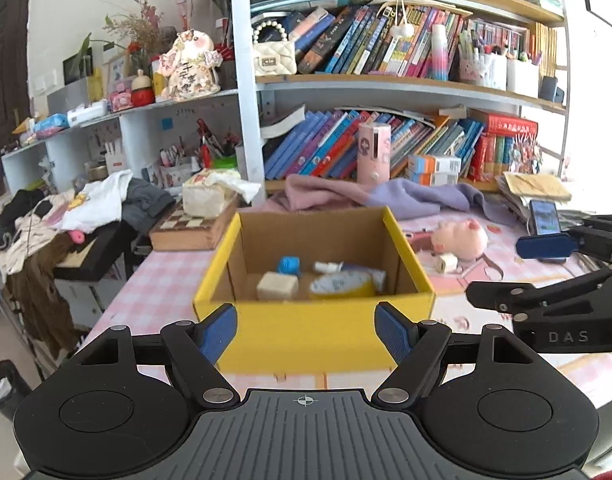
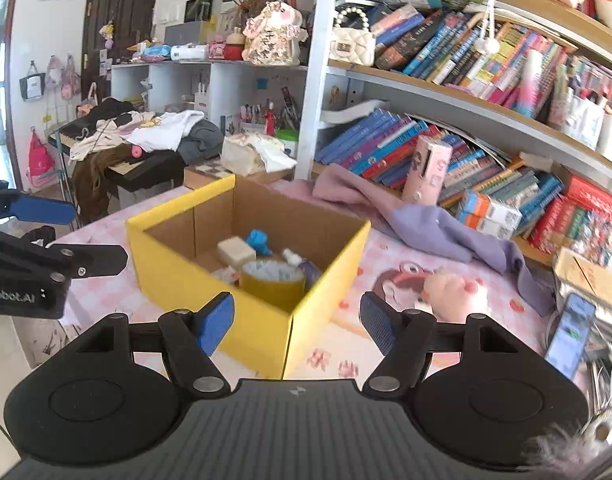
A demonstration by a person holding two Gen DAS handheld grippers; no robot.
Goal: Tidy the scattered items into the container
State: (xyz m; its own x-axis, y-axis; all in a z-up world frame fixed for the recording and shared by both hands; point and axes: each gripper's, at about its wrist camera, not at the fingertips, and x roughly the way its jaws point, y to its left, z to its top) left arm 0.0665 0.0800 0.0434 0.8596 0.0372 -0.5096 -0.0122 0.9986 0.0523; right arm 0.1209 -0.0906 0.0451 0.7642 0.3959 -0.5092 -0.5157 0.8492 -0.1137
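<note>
Yellow box [image 1: 314, 332] unlabelled; right gripper [image 1: 546, 276] reads "DAS", left gripper [image 2: 29, 240] "Robot.AI".

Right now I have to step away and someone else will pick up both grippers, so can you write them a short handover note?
Left gripper: open, empty, in front of the yellow cardboard box.
Right gripper: open, empty, at the box's near corner.
Done: in the box lie a roll of yellow tape, a cream block, a small blue item and a white tube.
Left: on the pink tablecloth, right of the box, a pink plush pig and a small white roll are still out. The phone and the purple cloth may not belong to the job.
</note>
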